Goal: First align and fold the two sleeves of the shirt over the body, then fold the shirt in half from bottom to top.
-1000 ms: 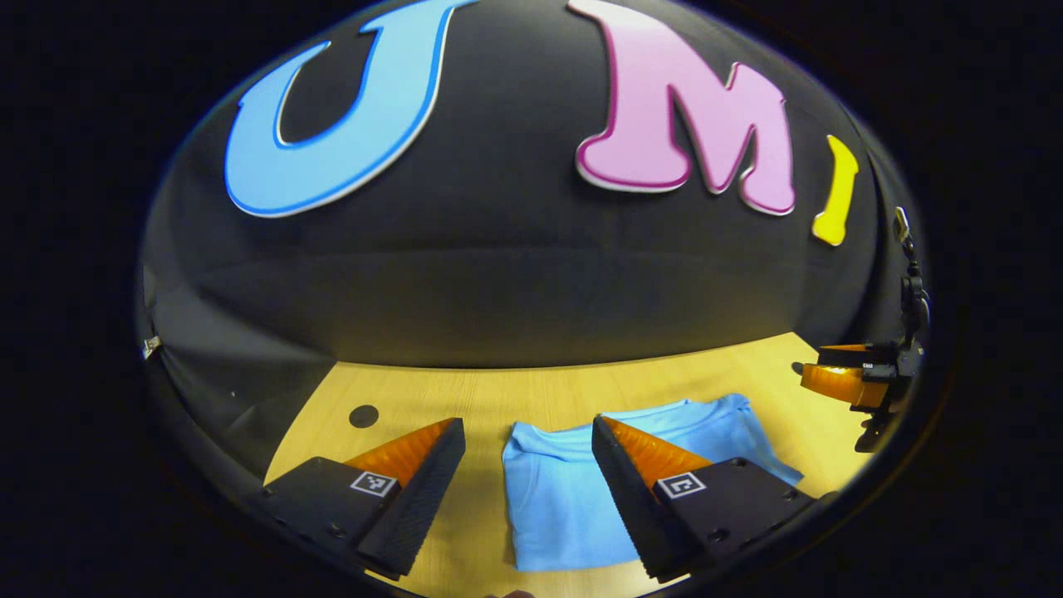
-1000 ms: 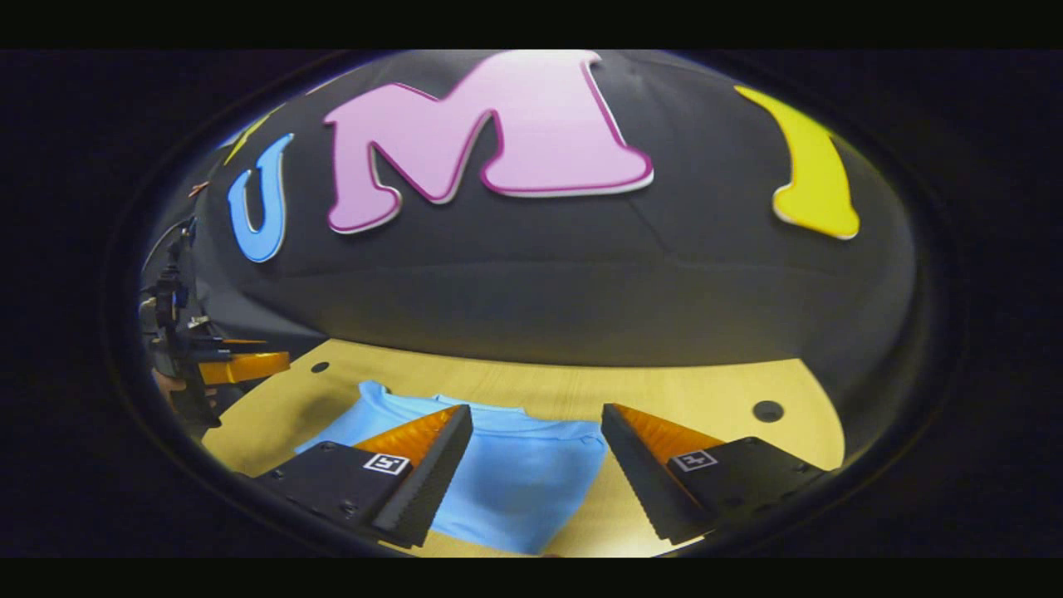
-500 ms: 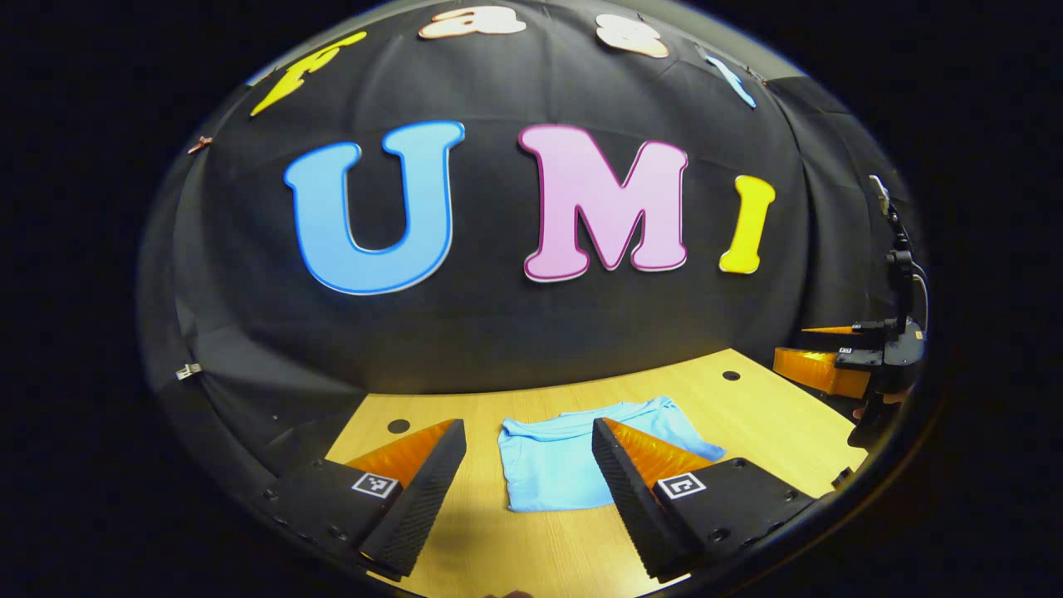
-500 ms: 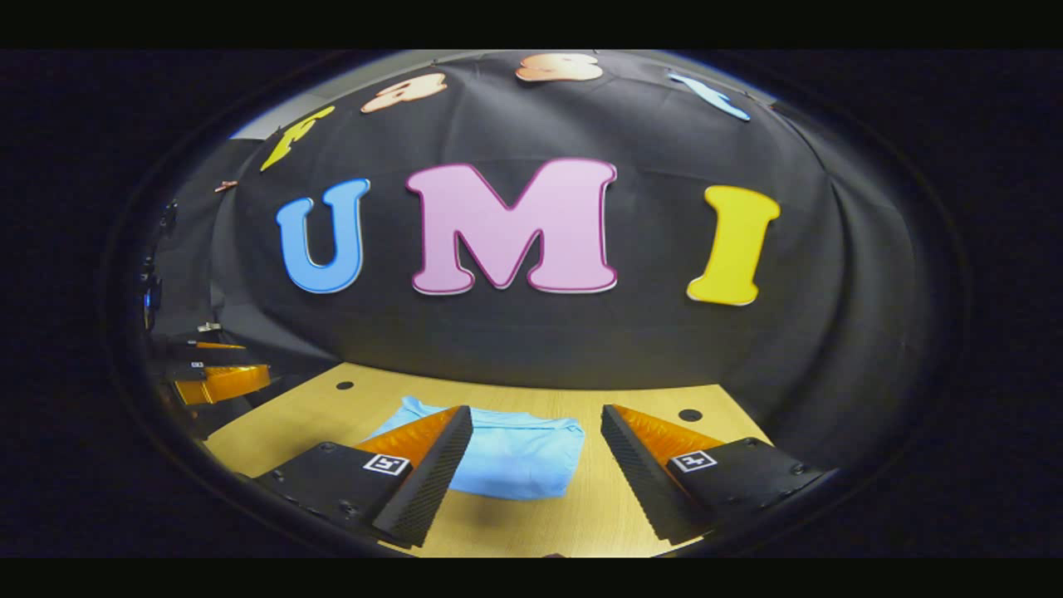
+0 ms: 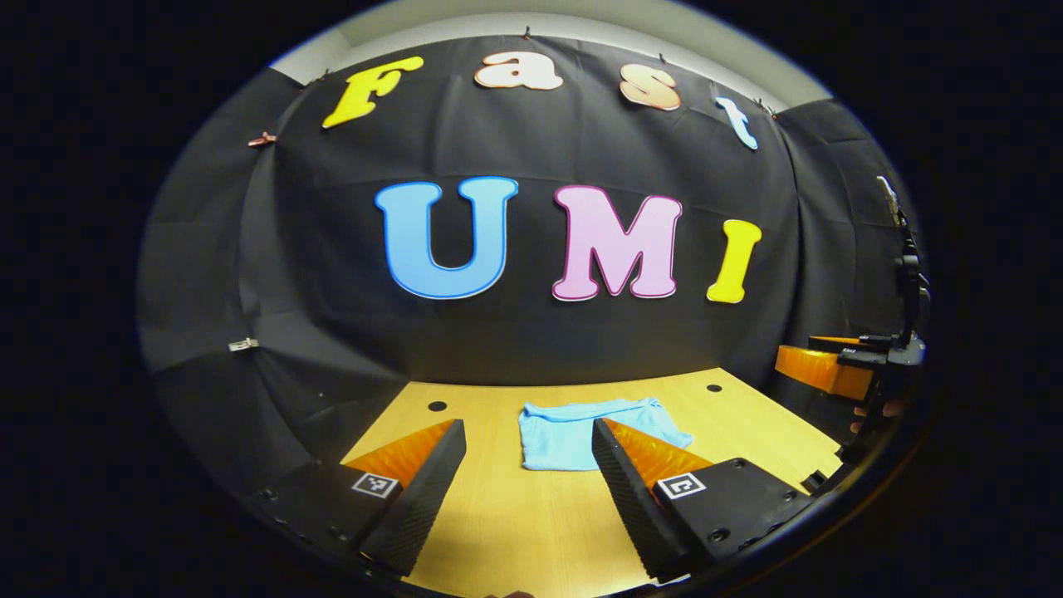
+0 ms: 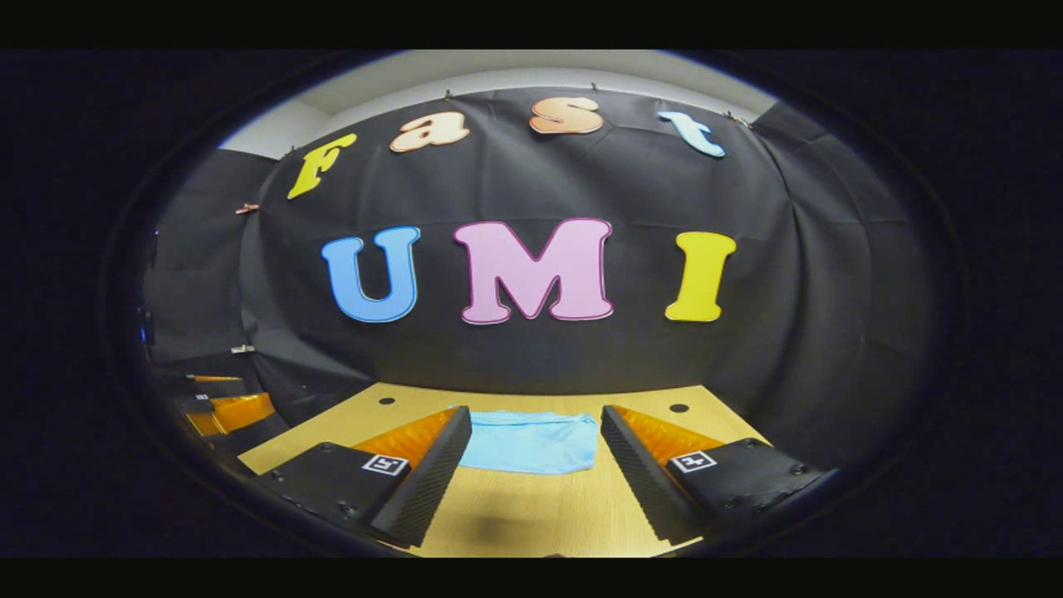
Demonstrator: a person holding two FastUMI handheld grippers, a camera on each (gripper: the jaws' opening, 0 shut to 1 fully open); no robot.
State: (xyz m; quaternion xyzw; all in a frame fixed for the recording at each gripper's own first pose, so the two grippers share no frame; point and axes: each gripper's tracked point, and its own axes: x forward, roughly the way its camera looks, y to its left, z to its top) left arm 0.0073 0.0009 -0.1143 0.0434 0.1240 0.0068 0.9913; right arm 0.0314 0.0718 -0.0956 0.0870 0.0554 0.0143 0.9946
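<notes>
A light blue shirt (image 5: pixel 565 433) lies folded into a compact rectangle on the wooden table (image 5: pixel 515 523), toward its far side. In the right gripper view the same shirt (image 6: pixel 531 442) sits flat between and beyond the fingers. My left gripper (image 5: pixel 529 432) is open, held back from the shirt above the table's near part, with nothing between its fingers. My right gripper (image 6: pixel 536 419) is also open and empty, short of the shirt. In the left gripper view the right gripper (image 5: pixel 826 365) shows at the far right edge; in the right gripper view the left gripper (image 6: pixel 224 403) shows at the far left.
The table's far edge meets the black cloth wall. Small dark holes (image 5: pixel 437 406) (image 5: pixel 713 388) mark the tabletop near its far corners. Bare wood stretches between the shirt and the near edge (image 6: pixel 515 515).
Both grippers have drawn back and away from the shirt, which now looks smaller and farther off. More of the wall and tabletop has come into view. The shirt lies still.
</notes>
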